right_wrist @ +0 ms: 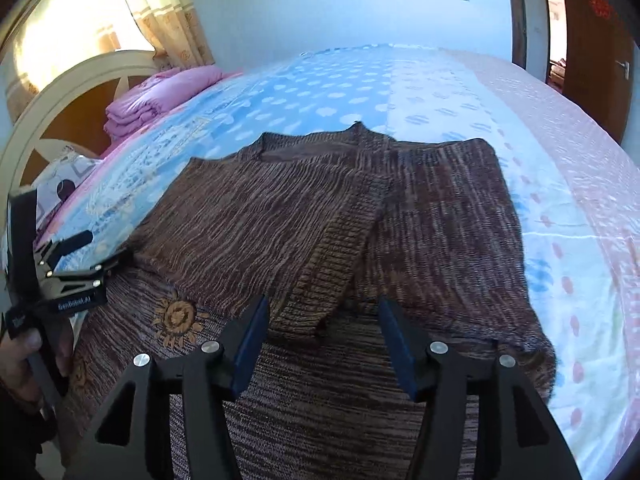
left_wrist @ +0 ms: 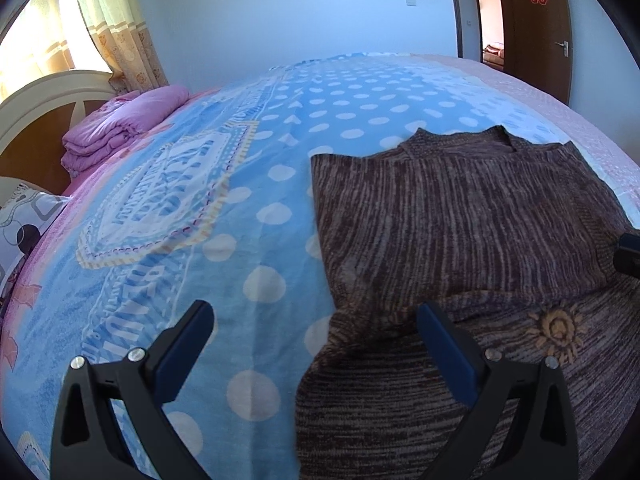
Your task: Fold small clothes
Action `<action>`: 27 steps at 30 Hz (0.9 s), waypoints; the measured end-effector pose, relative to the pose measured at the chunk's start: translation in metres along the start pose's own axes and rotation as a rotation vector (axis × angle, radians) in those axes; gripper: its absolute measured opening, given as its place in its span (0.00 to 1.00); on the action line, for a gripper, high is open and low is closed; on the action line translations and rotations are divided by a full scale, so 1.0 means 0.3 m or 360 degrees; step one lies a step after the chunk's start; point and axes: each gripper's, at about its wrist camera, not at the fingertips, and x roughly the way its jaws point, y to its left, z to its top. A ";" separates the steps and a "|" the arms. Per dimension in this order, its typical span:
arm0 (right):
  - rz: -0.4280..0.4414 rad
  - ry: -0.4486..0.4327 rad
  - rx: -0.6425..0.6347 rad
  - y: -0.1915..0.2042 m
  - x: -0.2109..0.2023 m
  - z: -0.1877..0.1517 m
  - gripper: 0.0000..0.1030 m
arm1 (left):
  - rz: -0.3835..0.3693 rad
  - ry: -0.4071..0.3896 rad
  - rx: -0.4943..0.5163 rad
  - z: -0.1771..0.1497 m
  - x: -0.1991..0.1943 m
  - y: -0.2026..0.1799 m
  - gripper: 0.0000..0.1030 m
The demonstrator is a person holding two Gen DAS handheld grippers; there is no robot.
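A brown knitted sweater (left_wrist: 460, 216) lies flat on the bed, collar away from me, with both sleeves folded across its body and a sun-like emblem (left_wrist: 556, 332) near its near end. It fills the middle of the right wrist view (right_wrist: 280, 208). My left gripper (left_wrist: 316, 320) is open and empty, hovering over the sweater's left edge. My right gripper (right_wrist: 324, 316) is open and empty above the folded sleeve cuff (right_wrist: 328, 272). The left gripper also shows at the left edge of the right wrist view (right_wrist: 80, 258), open.
The bed has a blue polka-dot sheet (left_wrist: 260, 184) and a pink border (right_wrist: 580, 184). A folded pink quilt (left_wrist: 120, 128) and a patterned pillow (left_wrist: 24, 220) lie by the headboard (left_wrist: 36, 100). A curtained window is at the left and a wooden door (left_wrist: 536, 28) at the right.
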 end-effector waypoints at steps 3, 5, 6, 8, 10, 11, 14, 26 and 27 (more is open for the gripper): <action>0.0000 0.0013 -0.0005 -0.002 0.001 -0.004 0.56 | 0.0022 -0.0014 0.0028 0.000 -0.006 -0.014 1.00; -0.0009 0.0018 -0.0003 -0.004 0.003 -0.008 0.57 | 0.0016 -0.0015 0.0025 0.001 -0.009 -0.014 1.00; -0.0008 0.0021 0.0003 -0.006 0.004 -0.011 0.57 | 0.0014 -0.0017 0.0022 0.001 -0.010 -0.013 1.00; -0.0004 0.0022 0.0010 -0.009 0.004 -0.015 0.57 | 0.0015 -0.0018 0.0018 0.000 -0.012 -0.011 1.00; -0.0008 0.0024 0.0007 -0.010 0.006 -0.020 0.57 | 0.0015 -0.0018 0.0013 0.000 -0.013 -0.010 1.00; -0.0009 0.0026 0.0008 -0.011 0.007 -0.022 0.57 | 0.0013 -0.0018 0.0012 -0.001 -0.015 -0.010 1.00; -0.0009 0.0034 0.0018 -0.023 0.017 -0.032 0.57 | 0.0007 -0.0019 0.0022 -0.006 -0.019 -0.017 1.00; 0.0070 0.0039 0.0060 -0.045 0.036 -0.050 0.67 | -0.0018 -0.0032 0.0015 -0.027 -0.056 -0.027 1.00; 0.0090 0.0042 0.0068 -0.048 0.040 -0.049 0.70 | -0.0019 -0.0033 0.0018 -0.029 -0.058 -0.029 1.00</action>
